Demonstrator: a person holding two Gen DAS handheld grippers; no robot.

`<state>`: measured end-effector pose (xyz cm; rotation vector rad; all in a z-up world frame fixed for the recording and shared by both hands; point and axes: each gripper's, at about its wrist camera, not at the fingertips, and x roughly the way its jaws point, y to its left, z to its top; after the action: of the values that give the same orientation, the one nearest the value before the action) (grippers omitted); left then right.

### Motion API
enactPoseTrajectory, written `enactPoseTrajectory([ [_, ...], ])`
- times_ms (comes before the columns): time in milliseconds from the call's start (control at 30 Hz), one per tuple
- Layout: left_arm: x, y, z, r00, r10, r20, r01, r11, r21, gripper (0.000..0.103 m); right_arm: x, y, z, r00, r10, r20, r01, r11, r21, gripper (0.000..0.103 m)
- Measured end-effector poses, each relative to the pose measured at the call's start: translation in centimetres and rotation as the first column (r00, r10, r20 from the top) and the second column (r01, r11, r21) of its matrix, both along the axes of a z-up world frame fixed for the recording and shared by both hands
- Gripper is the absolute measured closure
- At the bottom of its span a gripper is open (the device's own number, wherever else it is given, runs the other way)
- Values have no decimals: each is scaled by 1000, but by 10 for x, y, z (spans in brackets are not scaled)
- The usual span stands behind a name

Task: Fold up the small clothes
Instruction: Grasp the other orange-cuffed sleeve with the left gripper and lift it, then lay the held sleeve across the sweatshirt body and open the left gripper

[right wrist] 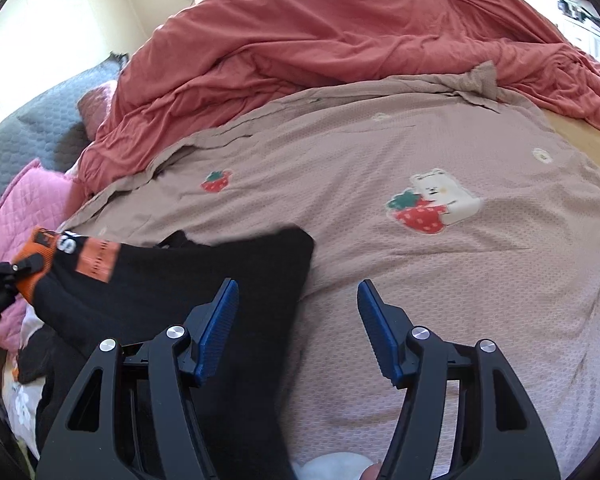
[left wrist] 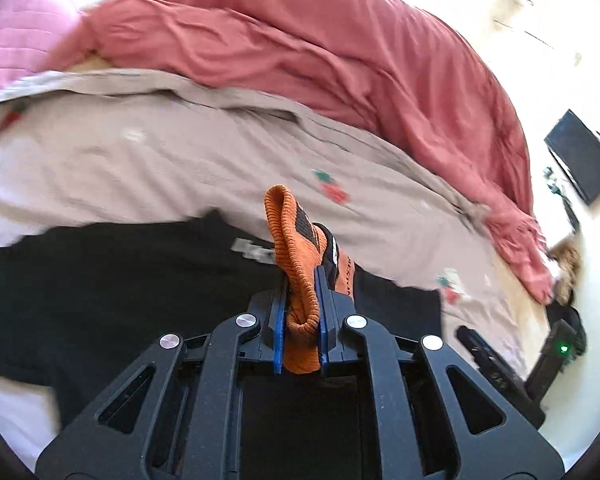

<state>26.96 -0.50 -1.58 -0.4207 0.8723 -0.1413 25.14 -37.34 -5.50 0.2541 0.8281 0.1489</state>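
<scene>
My left gripper (left wrist: 302, 280) is shut on the orange ribbed cuff (left wrist: 290, 248) of a black garment with orange and white trim (left wrist: 132, 280), holding it up over the bed. In the right wrist view the same black garment (right wrist: 188, 276) stretches from the left gripper (right wrist: 4, 280) at the left edge across the beige sheet. My right gripper (right wrist: 298, 292) is open and empty, its left blue finger (right wrist: 216, 328) over the black cloth, its right one over the sheet.
The bed has a beige strawberry-print sheet (right wrist: 440, 280), a bunched red duvet (right wrist: 340, 32) behind, and pink quilted pillows (right wrist: 24, 208) at the left. A black box (left wrist: 580, 160) and dark devices (left wrist: 500, 364) lie on the pale floor.
</scene>
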Motion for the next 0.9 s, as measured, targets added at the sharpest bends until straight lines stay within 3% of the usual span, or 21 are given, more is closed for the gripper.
enactPoseTrajectory([
  [200, -17, 59, -31, 991, 111, -76, -110, 994, 18, 97, 0, 38, -6, 995, 95, -10, -95, 995, -32, 42],
  [500, -20, 72, -63, 987, 108, -122, -93, 989, 116, 97, -5, 107, -27, 954, 296, -35, -298, 947, -118, 42],
  [700, -19, 69, -78, 985, 79, -152, -49, 980, 191, 96, 2, 112, -54, 948, 291, -131, -314, 925, -214, 45],
  [900, -14, 76, -95, 979, 84, -185, -37, 969, 244, 84, 0, 112, -61, 946, 292, -137, -318, 918, -238, 49],
])
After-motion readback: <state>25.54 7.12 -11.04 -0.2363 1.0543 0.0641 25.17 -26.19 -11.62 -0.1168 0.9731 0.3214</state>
